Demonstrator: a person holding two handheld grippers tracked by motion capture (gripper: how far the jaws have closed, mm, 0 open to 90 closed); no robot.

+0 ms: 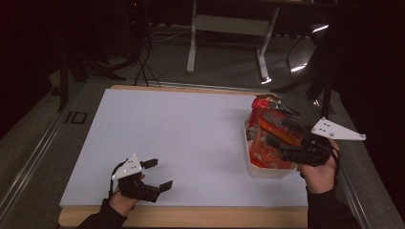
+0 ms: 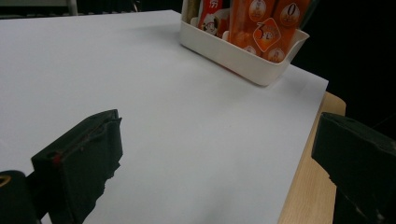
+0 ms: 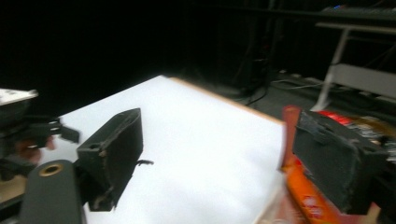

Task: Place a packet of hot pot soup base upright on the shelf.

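Snack packets (image 1: pixel 271 136) are standing packed in the white bin (image 1: pixel 267 171) at the table's right; the right gripper (image 1: pixel 286 143) is hovering spread over them, gripping nothing, and next needs a fresh target, while the left gripper (image 1: pixel 155 174) is resting spread and empty.

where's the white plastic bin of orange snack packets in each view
high view: white plastic bin at right of the table, by the right gripper.
left gripper view: top centre-right, bin on the white sheet.
right gripper view: orange packets at lower right; the bin wall can't be made out.
shared landmark: white table sheet.
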